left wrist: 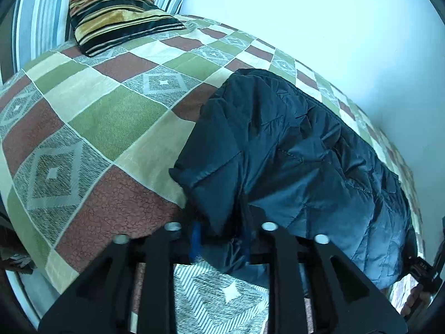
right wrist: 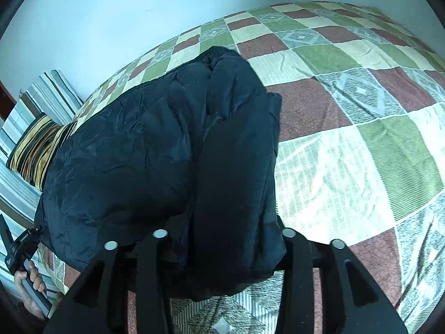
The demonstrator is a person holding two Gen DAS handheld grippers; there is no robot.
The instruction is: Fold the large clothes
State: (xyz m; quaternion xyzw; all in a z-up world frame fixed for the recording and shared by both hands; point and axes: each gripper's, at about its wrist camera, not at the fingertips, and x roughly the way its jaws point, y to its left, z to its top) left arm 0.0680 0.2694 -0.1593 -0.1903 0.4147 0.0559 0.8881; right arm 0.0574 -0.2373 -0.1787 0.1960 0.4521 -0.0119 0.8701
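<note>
A dark navy puffer jacket point(left wrist: 292, 153) lies folded in a bulky heap on the checked bedspread point(left wrist: 97, 125). My left gripper point(left wrist: 221, 239) sits at the heap's near left corner. Jacket fabric lies between its fingers, a blue pad point(left wrist: 195, 240) shows bare beside the cloth, and the jaws stand apart. In the right wrist view the jacket point(right wrist: 153, 153) drapes over my right gripper point(right wrist: 224, 250). A thick fold fills the wide gap and hides the fingertips. I see no pinch in the fabric.
A gold and black striped cushion point(left wrist: 116, 8) leans on striped pillows at the head of the bed. A pale wall point(left wrist: 333, 14) runs along the far side. A hand point(right wrist: 30, 281) holding the other gripper shows at the frame edge. Bare bedspread point(right wrist: 347, 153) stretches right of the jacket.
</note>
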